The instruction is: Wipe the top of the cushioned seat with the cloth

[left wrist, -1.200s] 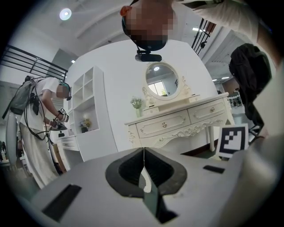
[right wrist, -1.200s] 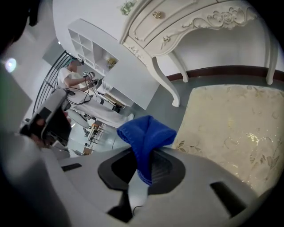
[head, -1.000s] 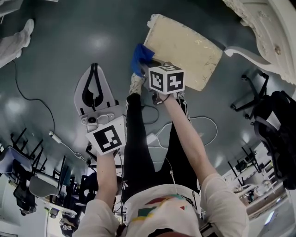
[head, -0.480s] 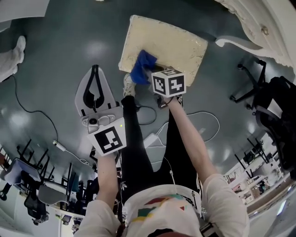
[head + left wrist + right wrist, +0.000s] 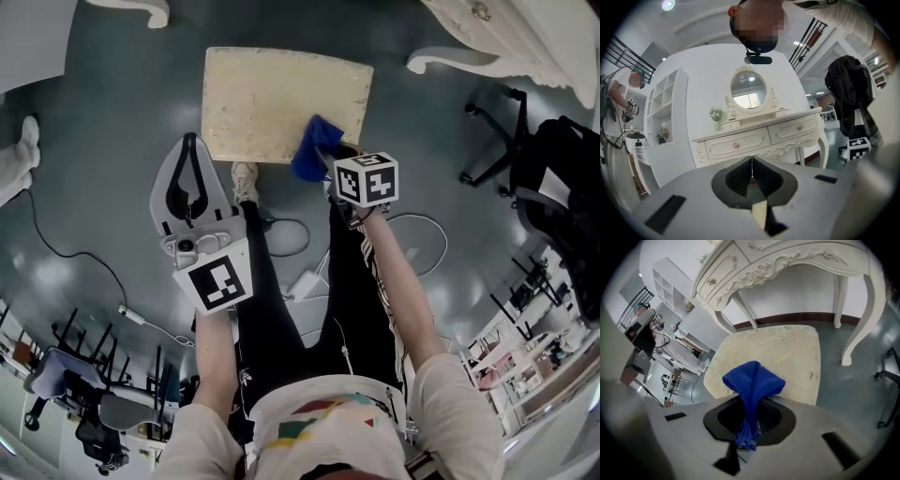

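my right gripper (image 5: 749, 430) is clamped on the blue cloth (image 5: 753, 380) — the cloth is at the cushioned seat (image 5: 262, 94) corner, about 4 o'clock. my left gripper (image 5: 752, 171) is closed on nothing, near 7 o'clock.

Bright, even indoor light; lamp glare on the glossy grey-green floor (image 5: 122, 103) at 9 o'clock; fisheye-bent, darkened edges.

White short-sleeved top (image 5: 330, 424) with coloured patches, black trousers (image 5: 272, 323), perhaps white shoes (image 5: 246, 178); grey left tool (image 5: 191, 142), marker-cubed right tool (image 5: 326, 161).
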Demonstrator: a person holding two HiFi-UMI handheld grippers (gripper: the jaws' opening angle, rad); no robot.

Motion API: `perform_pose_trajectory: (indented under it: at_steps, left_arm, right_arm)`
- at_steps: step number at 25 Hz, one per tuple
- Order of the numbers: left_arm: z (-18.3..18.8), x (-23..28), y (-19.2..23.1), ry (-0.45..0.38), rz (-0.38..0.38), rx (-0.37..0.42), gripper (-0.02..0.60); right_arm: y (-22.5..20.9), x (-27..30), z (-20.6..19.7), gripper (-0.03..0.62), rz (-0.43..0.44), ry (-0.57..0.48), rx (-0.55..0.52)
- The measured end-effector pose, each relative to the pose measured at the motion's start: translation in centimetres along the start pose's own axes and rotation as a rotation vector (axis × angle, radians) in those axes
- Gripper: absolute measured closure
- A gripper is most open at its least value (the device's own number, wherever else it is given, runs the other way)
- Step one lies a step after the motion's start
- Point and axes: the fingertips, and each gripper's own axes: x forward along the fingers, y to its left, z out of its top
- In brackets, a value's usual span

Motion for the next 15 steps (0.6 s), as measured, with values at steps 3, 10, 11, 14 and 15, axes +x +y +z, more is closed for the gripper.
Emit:
perform_pose_trajectory:
  at_steps: [3, 10, 11, 14, 15]
  left_arm:
    - [0.8, 0.9, -2.0, -0.012, -0.023, 0.002, 0.577]
    - [1.9, 2.3, -5.9, -0.022, -0.065, 0.003, 0.577]
    - [2.0, 2.5, -6.4, -0.024, -0.069, 0.003, 0.577]
    - [2.3, 2.8, -7.7, -0.032, -0.083, 0.005, 0.577]
    - [2.4, 2.9, -8.0, -0.033, -0.087, 0.007, 0.577]
  right_arm:
    - [-2.7, -1.7, -0.9, 0.559, -0.026, 0.002, 0.013]
    - [-7.5, -4.3, -2.7, 0.559, -0.082, 0.014, 0.025]
    - [-8.1, -4.5, -3.0, 0.559, -0.087, 0.019, 0.025]
    - [-9.1, -4.8, -3.7, 0.559, -0.071, 0.024, 0.047]
    - [-9.2, -4.8, -3.8, 0.559, -0.063, 0.026, 0.050]
